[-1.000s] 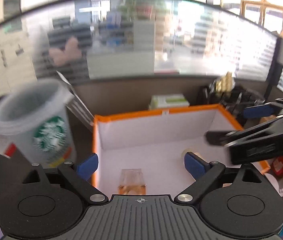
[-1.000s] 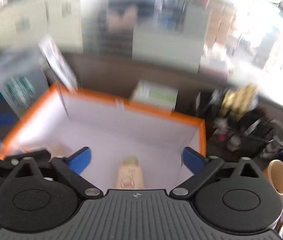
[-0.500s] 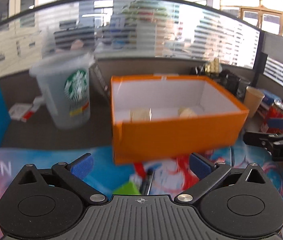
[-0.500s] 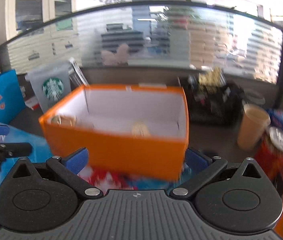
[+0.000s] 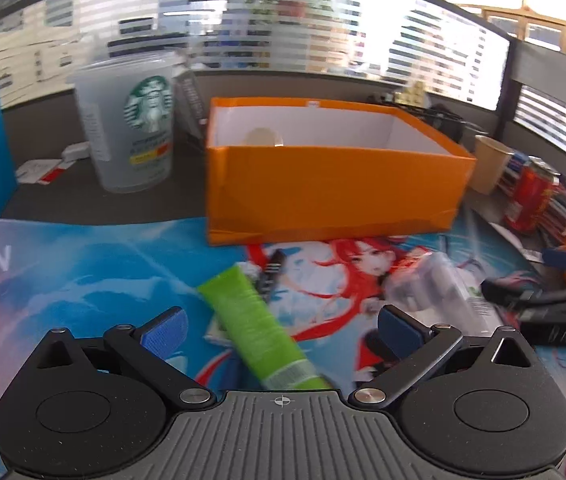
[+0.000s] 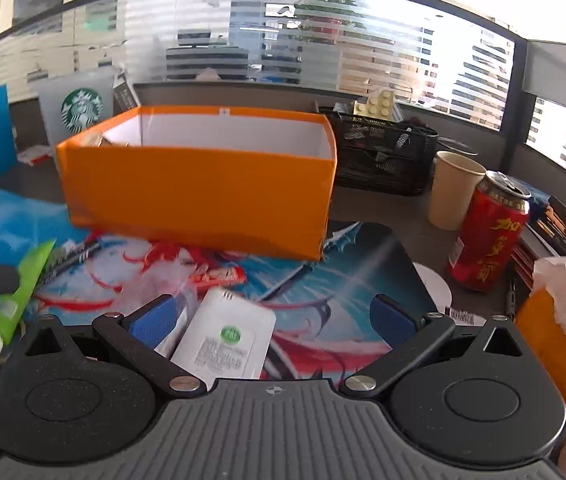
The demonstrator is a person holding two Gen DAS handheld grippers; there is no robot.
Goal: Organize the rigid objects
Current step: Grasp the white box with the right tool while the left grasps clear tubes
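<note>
A: Report the location of the task items.

B: The green tube (image 5: 261,332) lies flat on the printed mat (image 5: 83,272), directly between the spread fingers of the left tool (image 5: 281,326). Its cap end points to 5 o'clock, its crimped end to 11 o'clock. A dark pen (image 5: 271,274) lies just beyond the tube at 12 o'clock.

A: And the white item?

B: The white packet (image 6: 227,340) lies on the mat between the fingers of the right tool (image 6: 273,318), nearer the left finger. A red wrapped bar (image 6: 217,278) lies just beyond it at 12 o'clock.

A: State the condition of each tool.

B: Left tool: wide, gripping nothing. Right tool: wide, gripping nothing.

A: Where is the container?

B: The orange box (image 5: 335,188) stands at 12 o'clock from both tools, its front edge resting on the mat. A pale round item (image 5: 262,138) shows inside near the left wall; it is too blurred to identify.

A: Surroundings?

B: On the counter (image 5: 83,196), a Starbucks cup (image 5: 133,120) stands at 10 o'clock of the box. A paper cup (image 6: 453,190) and a red can (image 6: 491,232) stand at 3 o'clock.
</note>
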